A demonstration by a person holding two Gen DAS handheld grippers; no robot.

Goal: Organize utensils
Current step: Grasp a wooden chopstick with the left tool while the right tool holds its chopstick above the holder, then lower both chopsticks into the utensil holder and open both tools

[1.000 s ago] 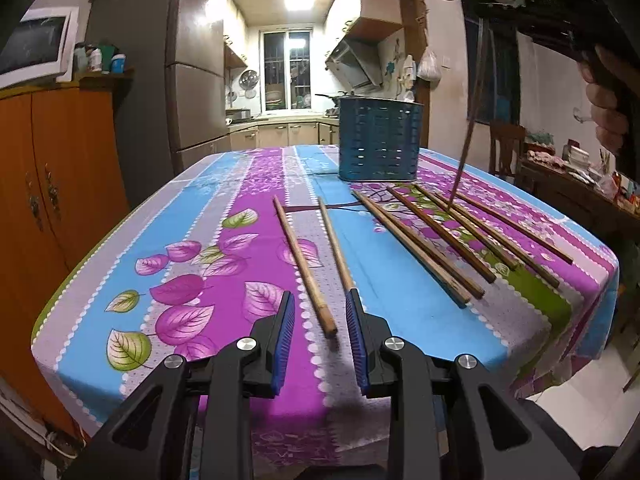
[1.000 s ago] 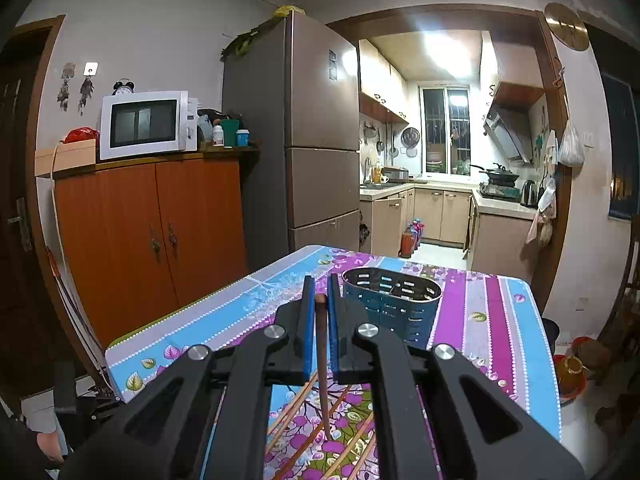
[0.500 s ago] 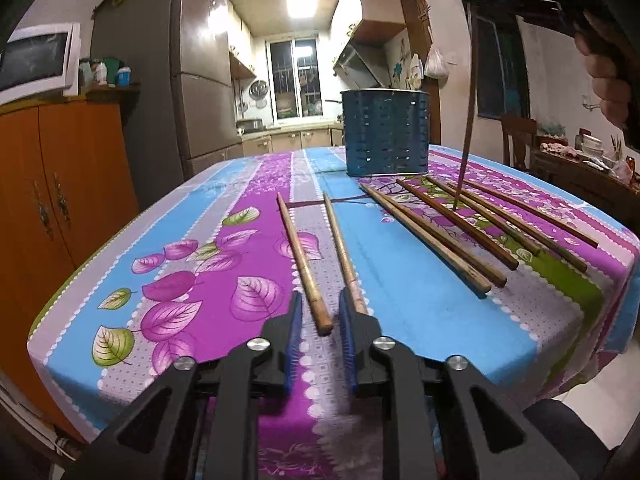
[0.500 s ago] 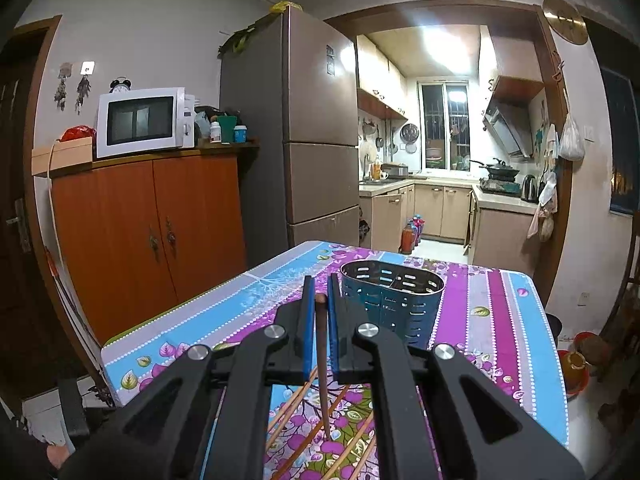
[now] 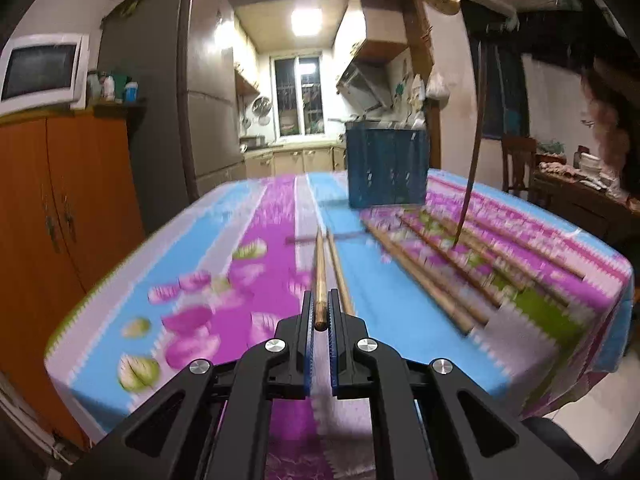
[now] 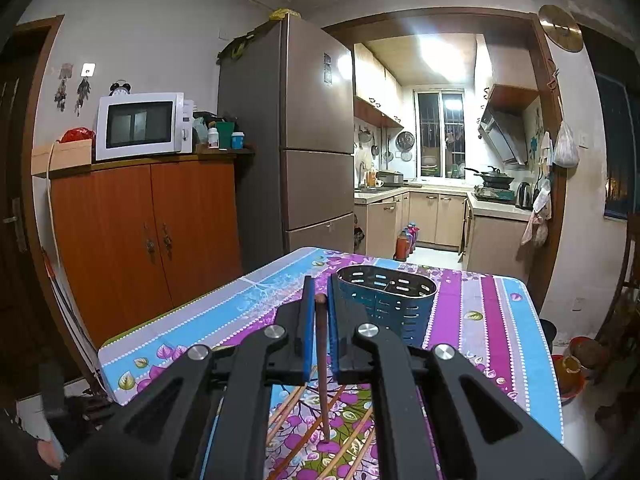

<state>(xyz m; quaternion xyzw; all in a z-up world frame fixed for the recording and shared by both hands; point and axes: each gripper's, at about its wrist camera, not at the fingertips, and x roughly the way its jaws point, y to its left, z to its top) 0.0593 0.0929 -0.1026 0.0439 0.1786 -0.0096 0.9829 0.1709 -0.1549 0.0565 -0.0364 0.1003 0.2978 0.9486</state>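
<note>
The left gripper [image 5: 319, 312] is clamped on the near end of a light wooden chopstick [image 5: 319, 276], which runs forward over the floral tablecloth [image 5: 224, 264]; whether its far end touches the cloth is lost in blur. Just to its right lies a second chopstick [image 5: 338, 268], and farther right a loose row of chopsticks [image 5: 436, 276] slants toward the table's right edge, with bare blue cloth between the two groups. The left half of the table, out to its near left corner, carries only the leaf print.

The right gripper [image 6: 319, 312] pinches a dark chopstick [image 6: 323, 380] near its top, so that it hangs almost upright with its tip just above the row. Beyond it stands the blue slotted utensil holder [image 6: 386, 304], open-topped, near the table's far end. Behind are an orange cabinet [image 6: 144, 240], a microwave [image 6: 140, 126] and a fridge [image 6: 304, 140]. No writing is legible.
</note>
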